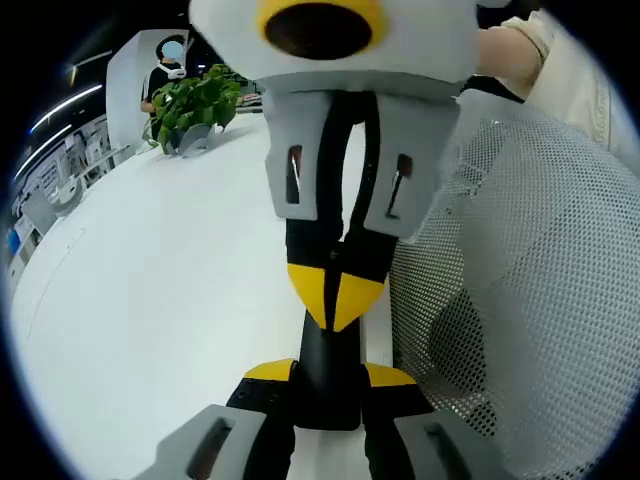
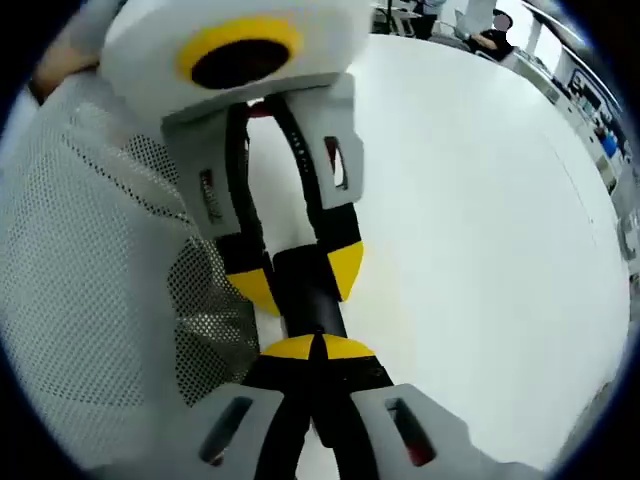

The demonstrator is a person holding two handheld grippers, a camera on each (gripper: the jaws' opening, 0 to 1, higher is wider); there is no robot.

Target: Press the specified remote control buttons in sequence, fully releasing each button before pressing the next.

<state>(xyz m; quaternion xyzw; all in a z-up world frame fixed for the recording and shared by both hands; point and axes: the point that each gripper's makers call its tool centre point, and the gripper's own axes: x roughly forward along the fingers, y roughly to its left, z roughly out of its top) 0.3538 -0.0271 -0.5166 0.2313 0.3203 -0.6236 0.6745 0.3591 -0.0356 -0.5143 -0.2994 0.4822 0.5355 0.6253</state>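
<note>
Remote control point(image 1: 325, 395), lengthwise up the frame, is clamped by left gripper point(image 1: 328, 373); right gripper point(image 1: 336, 300), jaws together, is set against its top end.

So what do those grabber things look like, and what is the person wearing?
Each gripper is black, with bright yellow pointed tips and pale grey plates with small slots. The left gripper sits low in its own view, the right gripper low in its own. Each faces the other one, which wears a white box with a yellow ring. The person wears a white mesh top and a cream sleeve.
</note>
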